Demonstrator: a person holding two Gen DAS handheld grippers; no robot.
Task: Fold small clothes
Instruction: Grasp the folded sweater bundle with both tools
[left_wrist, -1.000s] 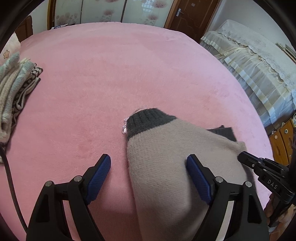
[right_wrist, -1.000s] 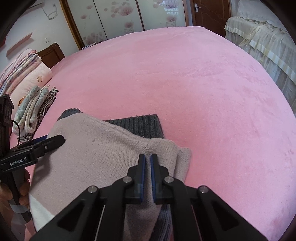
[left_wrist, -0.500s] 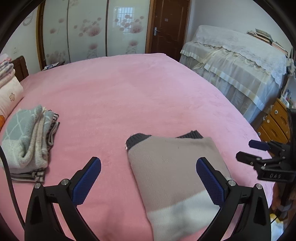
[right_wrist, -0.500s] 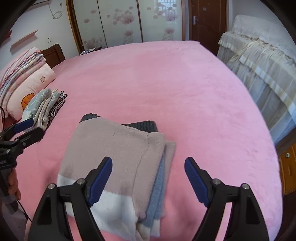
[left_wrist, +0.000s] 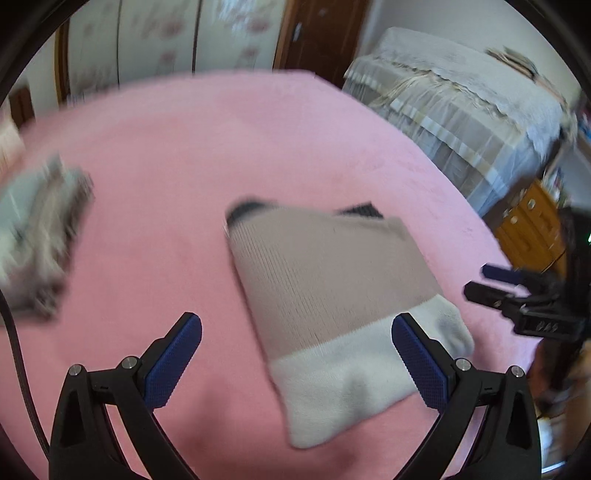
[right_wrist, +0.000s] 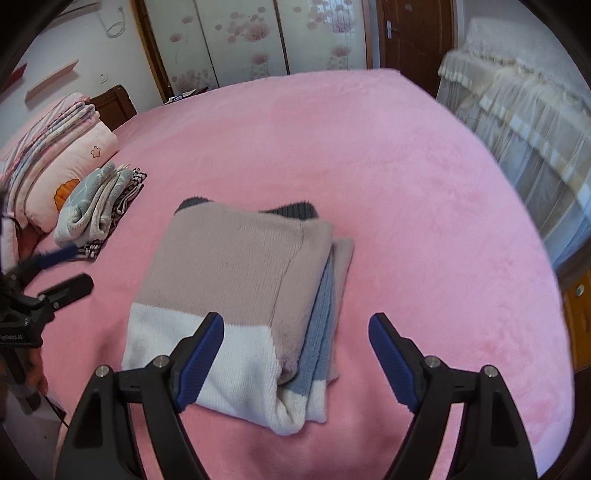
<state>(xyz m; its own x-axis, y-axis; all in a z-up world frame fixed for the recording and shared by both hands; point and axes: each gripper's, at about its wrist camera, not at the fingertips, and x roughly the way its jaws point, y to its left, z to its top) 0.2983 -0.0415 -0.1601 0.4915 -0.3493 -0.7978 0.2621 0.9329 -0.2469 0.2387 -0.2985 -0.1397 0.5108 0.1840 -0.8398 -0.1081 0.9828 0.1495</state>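
Note:
A small knit sweater, taupe with a white band, blue layer and dark grey cuffs, lies folded on the pink bed. It also shows in the left wrist view, which is blurred. My left gripper is open and empty, held above the sweater's near left edge. My right gripper is open and empty above the sweater's near right corner. Each gripper appears in the other's view: the right one at the right edge, the left one at the left edge.
A stack of folded clothes lies on the bed at the left, beside folded quilts and a pillow. A cloth-covered piece of furniture stands to the right. Wooden drawers are past the bed's right edge.
My right gripper opened and let go of the sweater a second ago. Both grippers have since drawn back and up from the folded sweater. The left view is swinging.

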